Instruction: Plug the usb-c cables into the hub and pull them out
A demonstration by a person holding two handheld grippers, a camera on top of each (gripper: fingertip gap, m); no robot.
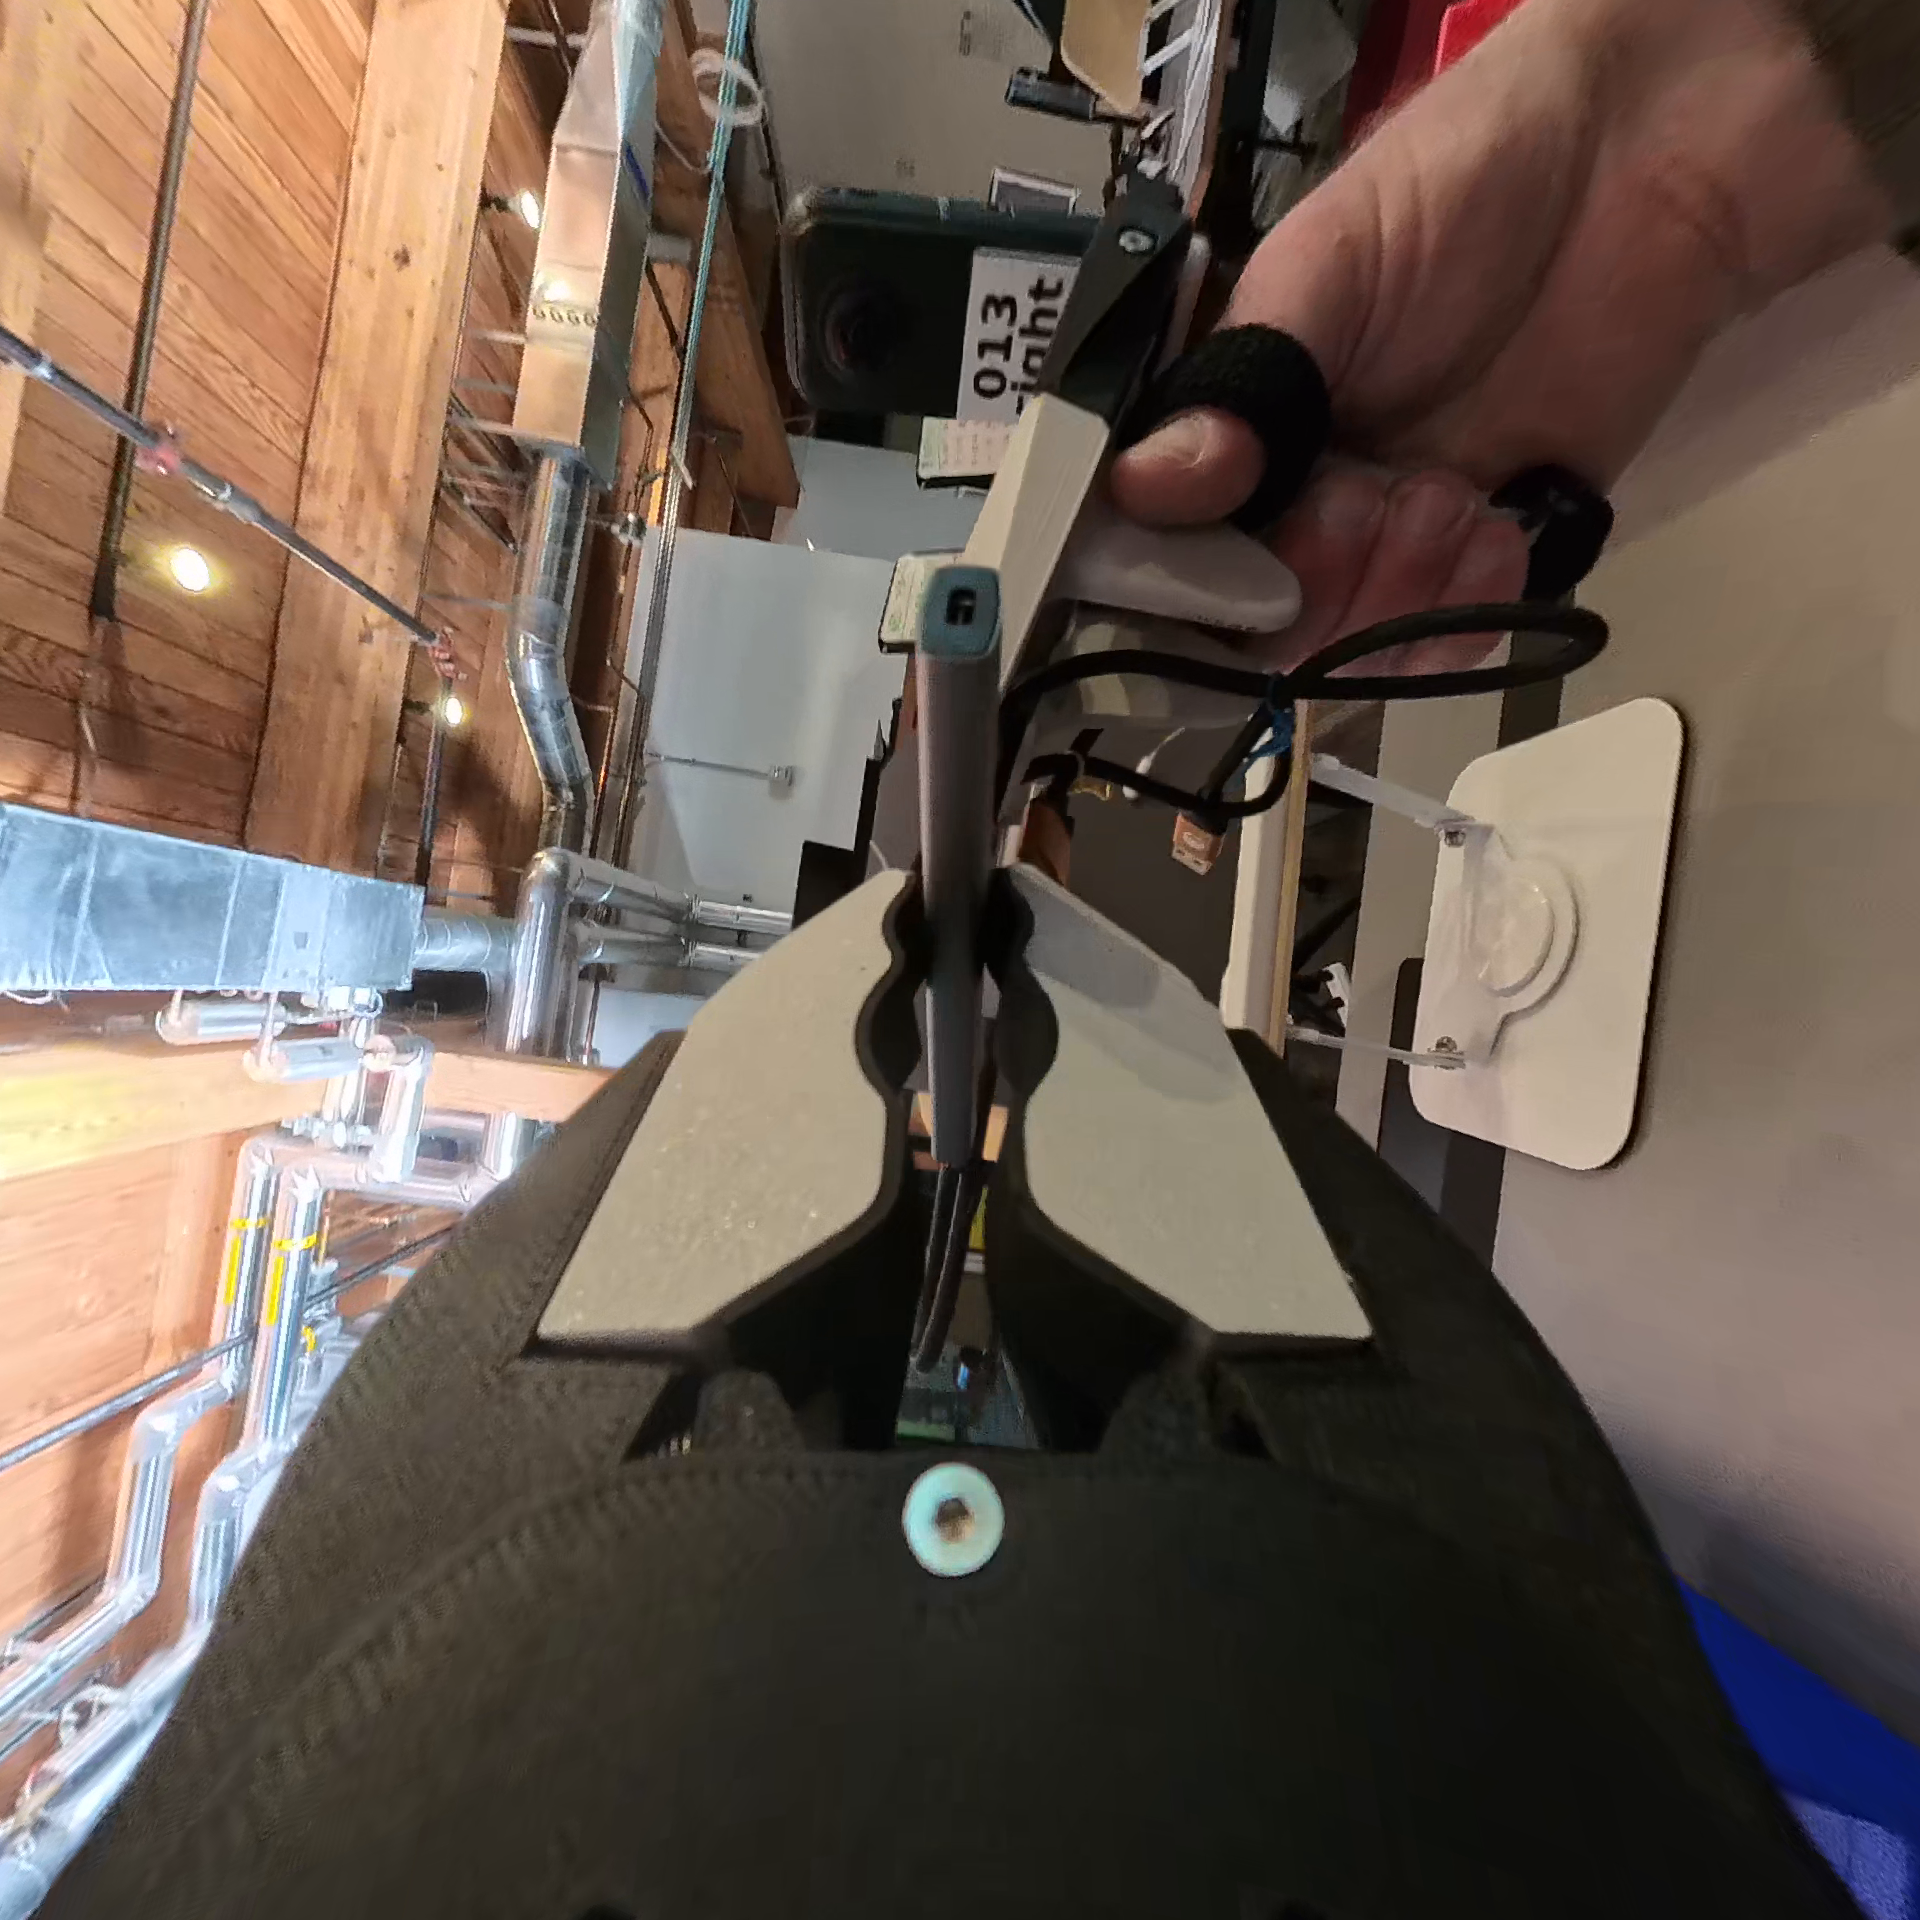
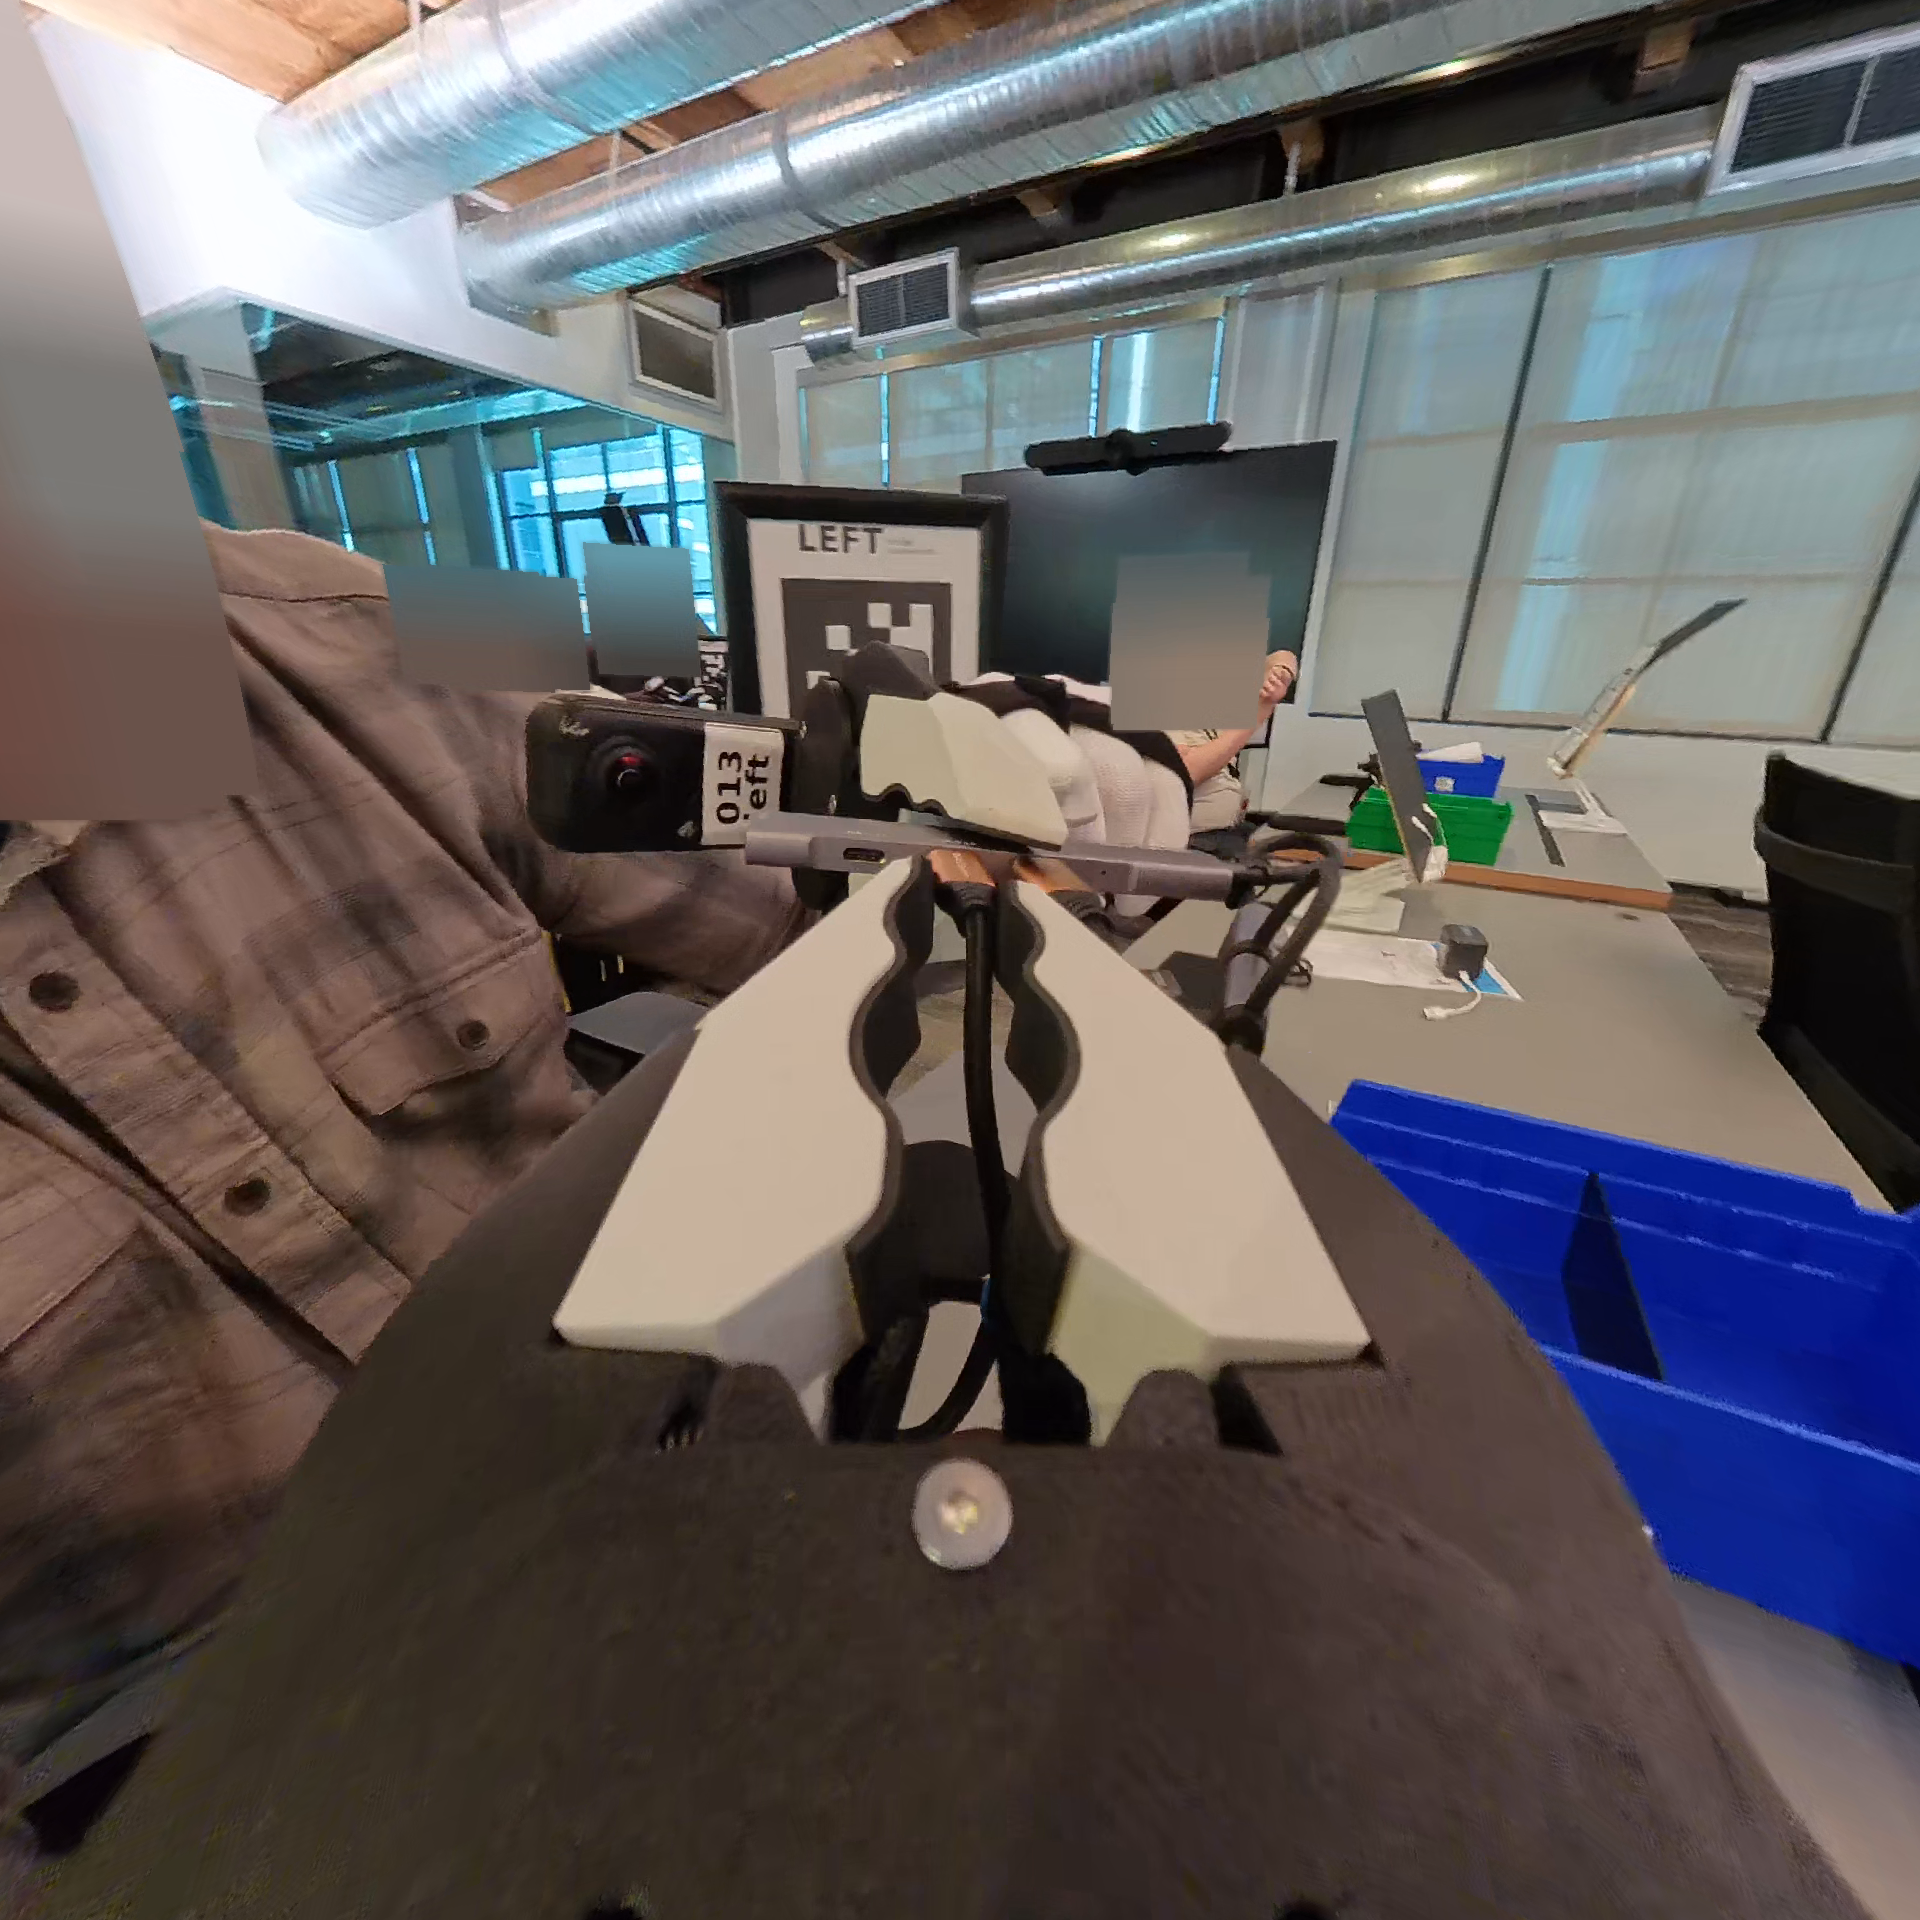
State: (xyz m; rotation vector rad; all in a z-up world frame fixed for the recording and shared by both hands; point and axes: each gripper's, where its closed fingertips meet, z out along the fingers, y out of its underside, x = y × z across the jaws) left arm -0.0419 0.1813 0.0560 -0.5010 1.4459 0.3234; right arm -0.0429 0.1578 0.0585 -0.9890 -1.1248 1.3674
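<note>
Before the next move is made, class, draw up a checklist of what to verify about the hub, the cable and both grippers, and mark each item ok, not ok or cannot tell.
1. Left gripper clamped on the grey USB-C hub: ok.
2. Right gripper shut on the copper-coloured plug of the black cable: ok.
3. Plug meets the hub's long side, beside an empty port: ok.
4. Plug fully seated: cannot tell, the fingertips hide the joint.
5. Hub's own lead hangs free of the right gripper: ok.
6. Hub's end port empty: ok.
</note>
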